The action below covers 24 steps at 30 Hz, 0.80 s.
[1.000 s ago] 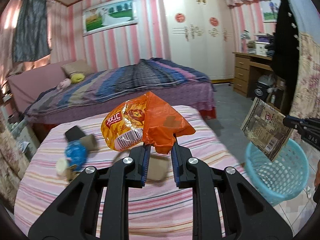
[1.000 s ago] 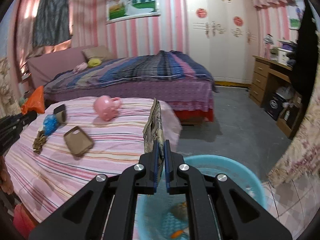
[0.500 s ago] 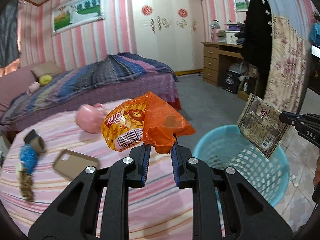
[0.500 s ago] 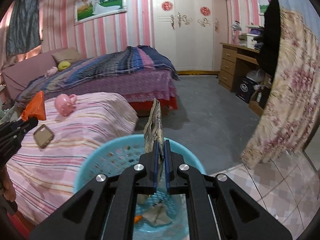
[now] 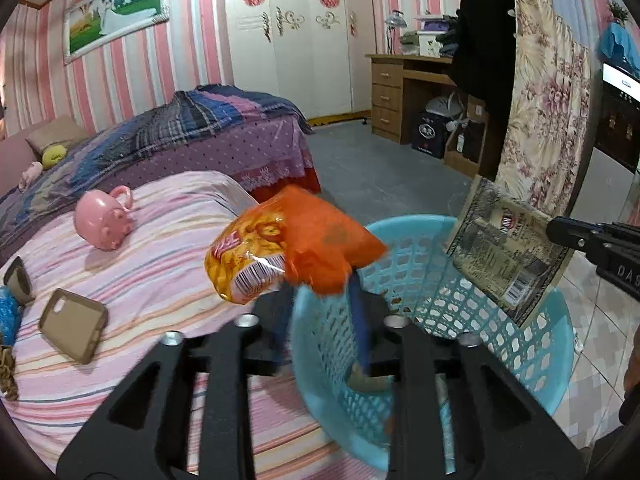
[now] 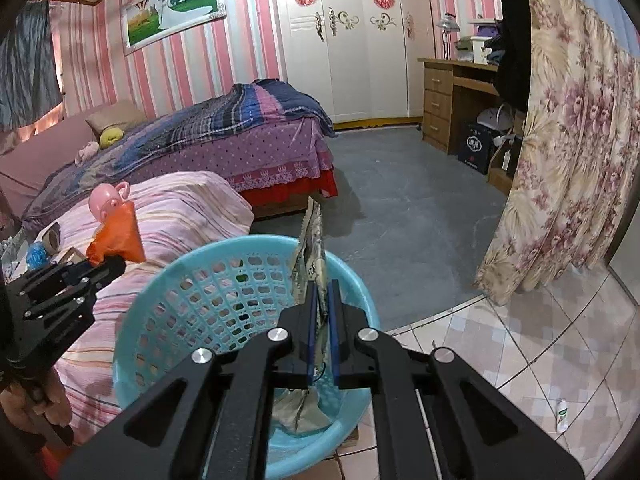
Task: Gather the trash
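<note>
The left gripper has just been opening its jaws; the orange snack bag still sits between the blurred fingertips, above the near rim of the turquoise laundry basket — whether the pads still press it, I cannot tell. Only the left wrist view shows the printed face of the grey-brown wrapper; the right wrist view shows it edge-on, pinched by the closed right gripper over the basket, with crumpled trash at the bottom. The table's pink striped cloth carries a pink pig-shaped mug and a brown phone case — beyond stand a bed, white wardrobe and wooden desk.
</note>
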Each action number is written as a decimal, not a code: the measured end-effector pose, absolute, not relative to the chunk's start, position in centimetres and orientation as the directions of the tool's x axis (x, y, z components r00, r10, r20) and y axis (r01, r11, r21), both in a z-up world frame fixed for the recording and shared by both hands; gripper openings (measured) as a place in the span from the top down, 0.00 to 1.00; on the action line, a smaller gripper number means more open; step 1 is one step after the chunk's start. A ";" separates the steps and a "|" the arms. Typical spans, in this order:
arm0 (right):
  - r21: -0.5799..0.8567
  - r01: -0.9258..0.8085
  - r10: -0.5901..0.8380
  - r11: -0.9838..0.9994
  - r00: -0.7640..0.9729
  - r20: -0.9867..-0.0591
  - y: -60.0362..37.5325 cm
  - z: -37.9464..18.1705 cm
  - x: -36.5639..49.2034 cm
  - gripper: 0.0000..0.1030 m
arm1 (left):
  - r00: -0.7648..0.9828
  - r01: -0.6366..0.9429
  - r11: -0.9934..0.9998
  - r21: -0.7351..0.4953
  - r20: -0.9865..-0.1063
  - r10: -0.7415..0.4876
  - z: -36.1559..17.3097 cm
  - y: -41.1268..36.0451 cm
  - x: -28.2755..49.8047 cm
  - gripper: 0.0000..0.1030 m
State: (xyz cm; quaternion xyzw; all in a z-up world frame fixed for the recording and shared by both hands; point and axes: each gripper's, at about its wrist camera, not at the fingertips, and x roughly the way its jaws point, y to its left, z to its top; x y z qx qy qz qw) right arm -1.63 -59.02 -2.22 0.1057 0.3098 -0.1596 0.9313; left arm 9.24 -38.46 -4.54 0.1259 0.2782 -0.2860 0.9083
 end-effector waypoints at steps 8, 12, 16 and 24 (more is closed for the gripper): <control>0.075 0.357 -0.236 0.931 0.746 -0.623 -58.3 -3.0 -0.4 0.94 | 0.740 0.530 0.839 0.122 -0.550 -0.387 -4.9 -37.3 9.7 0.19; 0.077 0.357 -0.235 0.931 0.747 -0.621 -58.0 -3.0 0.0 0.94 | 0.752 0.516 0.848 0.118 -0.537 -0.383 -4.1 -35.8 10.2 0.14; 0.081 0.349 -0.227 0.934 0.751 -0.620 -57.5 -3.0 0.4 0.94 | 0.760 0.511 0.853 0.111 -0.522 -0.388 -3.4 -34.5 10.0 0.13; 0.078 0.350 -0.231 0.934 0.753 -0.617 -57.1 -2.8 0.4 0.94 | 0.753 0.512 0.851 0.114 -0.535 -0.382 -4.2 -33.0 10.1 0.13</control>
